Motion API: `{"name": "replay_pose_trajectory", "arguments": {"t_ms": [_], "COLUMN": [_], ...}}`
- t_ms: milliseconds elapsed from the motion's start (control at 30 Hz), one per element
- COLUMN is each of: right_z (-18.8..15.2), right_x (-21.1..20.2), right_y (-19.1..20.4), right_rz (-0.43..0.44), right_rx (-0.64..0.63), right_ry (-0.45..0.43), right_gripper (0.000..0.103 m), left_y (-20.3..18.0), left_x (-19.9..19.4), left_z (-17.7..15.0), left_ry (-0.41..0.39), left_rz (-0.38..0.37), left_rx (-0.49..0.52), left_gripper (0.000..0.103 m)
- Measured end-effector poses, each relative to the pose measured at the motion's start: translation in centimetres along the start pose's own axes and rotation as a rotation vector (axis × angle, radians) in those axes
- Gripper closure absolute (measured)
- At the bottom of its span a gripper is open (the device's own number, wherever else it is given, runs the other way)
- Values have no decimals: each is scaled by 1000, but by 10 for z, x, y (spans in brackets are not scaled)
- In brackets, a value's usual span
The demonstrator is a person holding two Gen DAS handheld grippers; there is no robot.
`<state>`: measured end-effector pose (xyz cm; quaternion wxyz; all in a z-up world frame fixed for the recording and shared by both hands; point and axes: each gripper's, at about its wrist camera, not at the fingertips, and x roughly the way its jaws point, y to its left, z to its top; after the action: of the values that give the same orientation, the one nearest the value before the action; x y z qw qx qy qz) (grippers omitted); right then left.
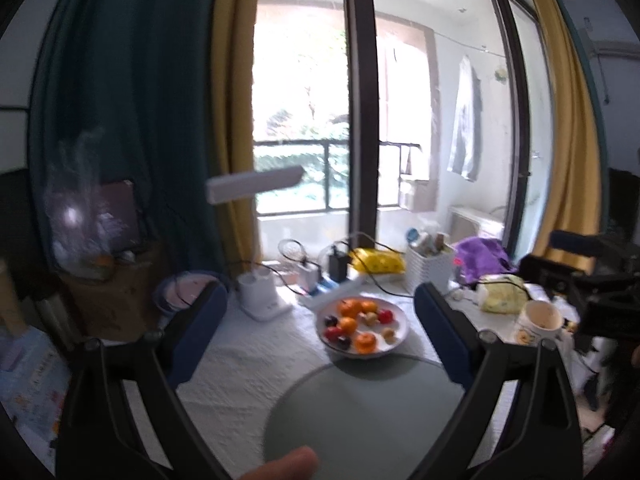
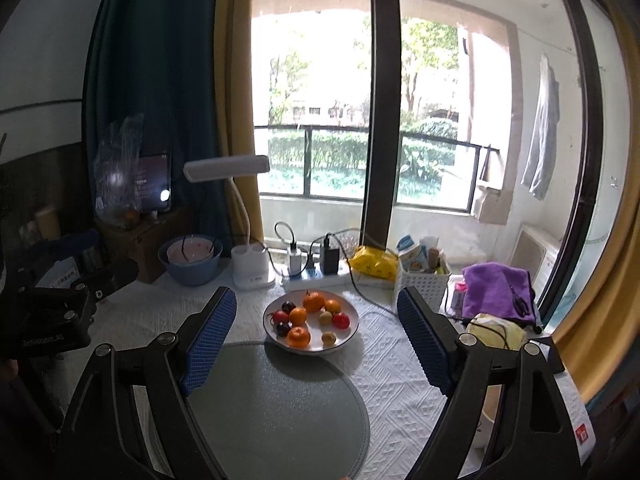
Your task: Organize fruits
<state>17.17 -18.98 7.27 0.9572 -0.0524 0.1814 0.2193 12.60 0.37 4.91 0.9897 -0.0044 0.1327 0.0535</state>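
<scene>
Both claws stand wide apart and hold nothing: the left claw [image 1: 320,320] and the right claw [image 2: 316,320]. The white fruit plate [image 2: 344,338] sits mid-worktop, holding oranges [image 2: 313,301], overlapping the grey round mat's [image 2: 280,408] far edge.

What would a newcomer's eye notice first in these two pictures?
First, the white plate of bright fruit, oranges among small red and dark pieces, in the middle of the white cloth. It stands at the far edge of a round grey mat. Behind it glows a tall window with yellow curtains, and a white lamp leans over the table's left side.
</scene>
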Motion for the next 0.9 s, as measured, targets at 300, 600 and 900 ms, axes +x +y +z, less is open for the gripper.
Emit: {"name": "replay_pose_trajectory", "arguments": {"t_ms": [300, 600, 900], "right_z": [7, 13, 11], "right_x": [-23, -43, -39], "right_y": [-3, -1, 0], "right_rz": [-25, -32, -32], "right_rx": [5, 1, 0], "right_ry": [-58, -105, -87], "right_gripper": [18, 18, 18], "left_y": [-3, -1, 3], "left_x": [-24, -38, -38], "left_z": [10, 13, 12], "left_ry": [-83, -122, -120], "left_rz": [6, -18, -16], "left_rx": [1, -26, -50], "left_gripper": [7, 7, 7]}}
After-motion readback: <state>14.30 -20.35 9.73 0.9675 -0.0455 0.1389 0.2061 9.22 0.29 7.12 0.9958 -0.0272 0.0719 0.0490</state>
